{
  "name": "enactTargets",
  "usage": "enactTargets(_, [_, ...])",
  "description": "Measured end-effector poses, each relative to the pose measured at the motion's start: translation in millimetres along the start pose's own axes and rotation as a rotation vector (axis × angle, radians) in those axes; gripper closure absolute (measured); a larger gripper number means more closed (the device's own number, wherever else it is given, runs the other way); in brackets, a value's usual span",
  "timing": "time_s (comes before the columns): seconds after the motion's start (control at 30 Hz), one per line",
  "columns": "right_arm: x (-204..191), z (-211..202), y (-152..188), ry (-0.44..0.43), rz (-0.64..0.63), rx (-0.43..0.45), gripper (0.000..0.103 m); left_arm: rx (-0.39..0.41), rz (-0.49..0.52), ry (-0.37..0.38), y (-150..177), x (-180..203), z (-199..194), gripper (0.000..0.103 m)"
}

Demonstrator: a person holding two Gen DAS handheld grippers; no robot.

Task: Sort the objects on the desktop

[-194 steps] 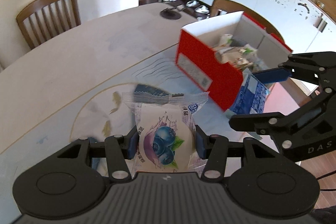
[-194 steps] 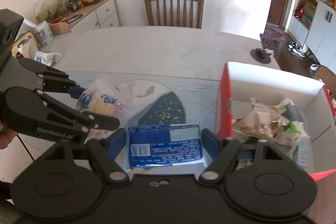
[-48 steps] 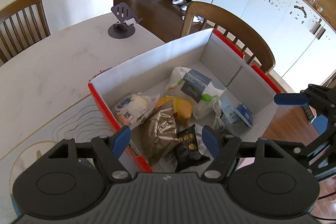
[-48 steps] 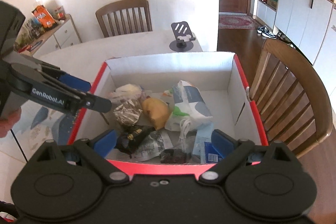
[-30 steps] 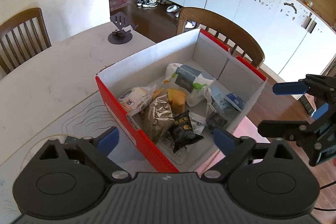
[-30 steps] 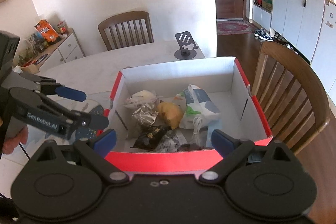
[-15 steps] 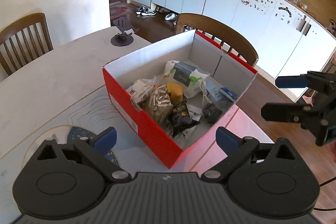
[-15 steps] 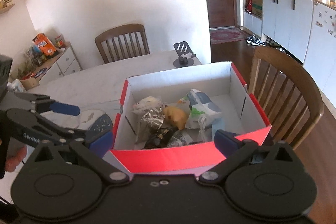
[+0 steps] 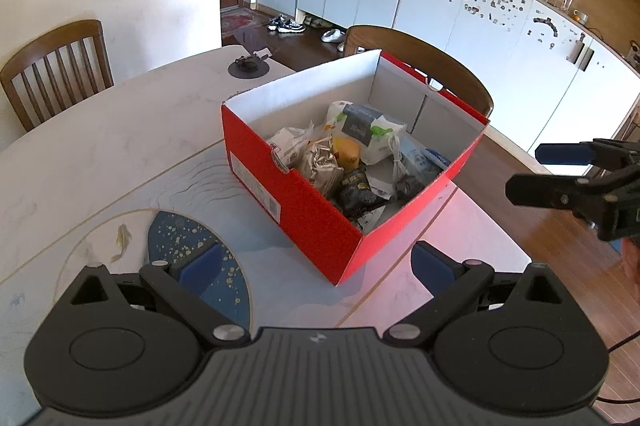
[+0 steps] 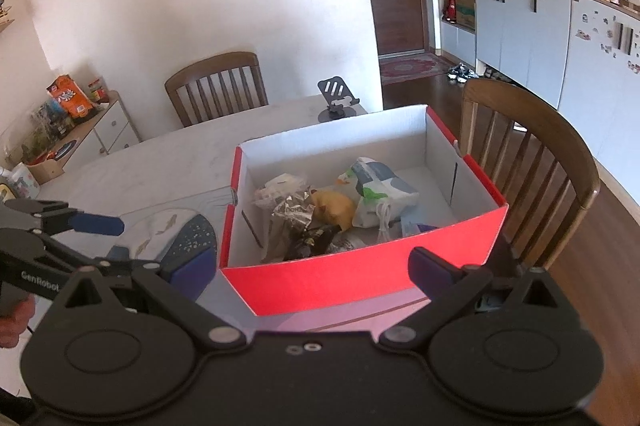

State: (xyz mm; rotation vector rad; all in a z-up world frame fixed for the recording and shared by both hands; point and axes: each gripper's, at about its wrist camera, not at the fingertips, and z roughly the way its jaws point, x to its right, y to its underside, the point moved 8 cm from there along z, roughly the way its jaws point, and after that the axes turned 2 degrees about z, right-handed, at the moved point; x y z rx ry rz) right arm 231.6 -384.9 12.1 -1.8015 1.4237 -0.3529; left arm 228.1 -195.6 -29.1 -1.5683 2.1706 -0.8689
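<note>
Red cardboard box with white inside on pale marble table, packed with crinkly snack packets, apparently sorting finished; left gripper and right gripper above the box's near side, jaws spread wide, holding nothing.

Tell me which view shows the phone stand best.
The right wrist view: the phone stand stands upright behind the box, its slotted back plate and round base both plain. The left wrist view shows it smaller and flatter, mostly its base.
</note>
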Motion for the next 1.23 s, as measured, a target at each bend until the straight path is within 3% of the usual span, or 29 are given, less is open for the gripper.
enactTargets(0.67, [1, 4, 9, 0.012, 0.055, 0.001, 0.0, 0.021, 0.049, 0.032, 3, 9, 0, 0.002])
enactTargets(1.23, [2, 8, 12, 0.012, 0.083, -0.006, 0.0, 0.024, 0.033, 0.028, 2, 5, -1, 0.002])
